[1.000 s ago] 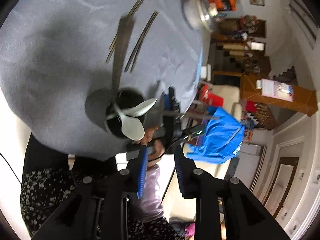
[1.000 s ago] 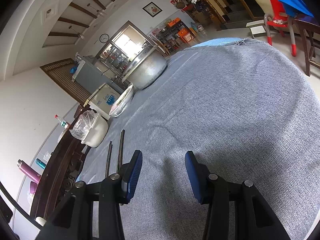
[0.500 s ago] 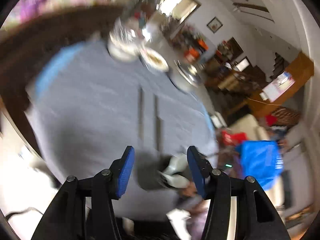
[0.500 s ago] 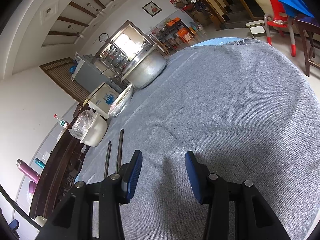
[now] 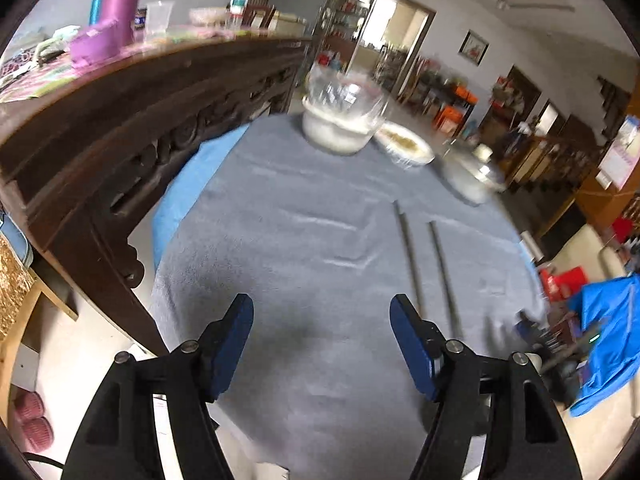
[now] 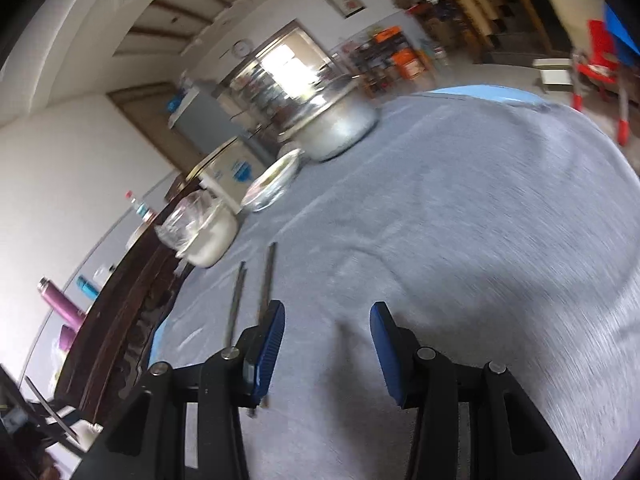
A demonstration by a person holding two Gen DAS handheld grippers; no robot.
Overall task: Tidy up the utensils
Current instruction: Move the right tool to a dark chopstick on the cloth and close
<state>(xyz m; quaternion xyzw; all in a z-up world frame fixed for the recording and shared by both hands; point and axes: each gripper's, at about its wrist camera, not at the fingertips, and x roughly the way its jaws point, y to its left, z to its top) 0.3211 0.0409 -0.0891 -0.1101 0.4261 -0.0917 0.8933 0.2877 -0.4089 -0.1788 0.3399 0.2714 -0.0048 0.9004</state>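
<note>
Two pairs of dark chopsticks (image 5: 408, 244) lie side by side on the grey tablecloth (image 5: 300, 240), ahead and to the right of my left gripper (image 5: 322, 344). That gripper is open and empty above the cloth. In the right wrist view the chopsticks (image 6: 266, 280) lie just beyond the left finger of my right gripper (image 6: 328, 342), which is open and empty low over the cloth. The dark cup with white spoons seen earlier is out of view.
A white bowl covered in plastic (image 5: 340, 120), a shallow dish (image 5: 408, 146) and a steel pot (image 6: 336, 116) stand at the far end of the table. A dark carved sideboard (image 5: 120, 120) runs along the table's left side.
My left gripper has swung up from looking down at the cup of spoons to face along the table, and its jaws have opened wider. My right gripper has shifted a little towards the chopsticks.
</note>
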